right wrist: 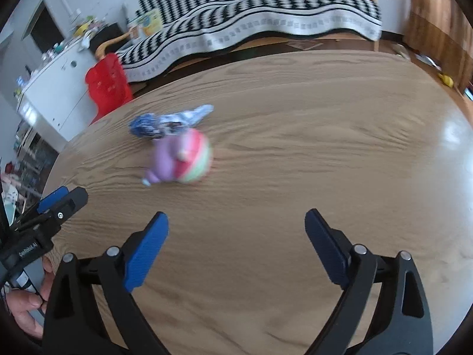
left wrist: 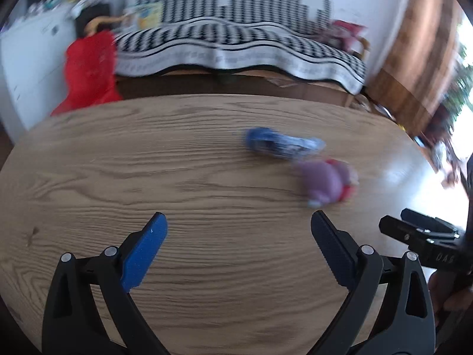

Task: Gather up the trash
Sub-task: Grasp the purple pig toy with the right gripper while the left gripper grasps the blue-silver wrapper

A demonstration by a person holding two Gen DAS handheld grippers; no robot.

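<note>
Two pieces of trash lie on the wooden table [left wrist: 147,153]. One is a crumpled blue and white wrapper [left wrist: 282,143] [right wrist: 168,119]. Beside it sits a purple, pink and green wrapper [left wrist: 326,182] [right wrist: 183,156]; the two touch or nearly touch. Both are blurred. My left gripper [left wrist: 238,222] hangs open over bare wood, short of the wrappers and left of them. My right gripper [right wrist: 236,222] is open too, nearer than the purple wrapper and to its right. Each gripper's tip shows at the edge of the other's view: the right gripper [left wrist: 414,230], the left gripper [right wrist: 59,201].
Beyond the table [right wrist: 325,118] stands a sofa under a black and white patterned cover [left wrist: 236,38] [right wrist: 251,14]. A red plastic chair [left wrist: 88,71] [right wrist: 108,82] and a white cabinet [right wrist: 56,94] are at the far left. A hand [right wrist: 26,310] shows at the lower left.
</note>
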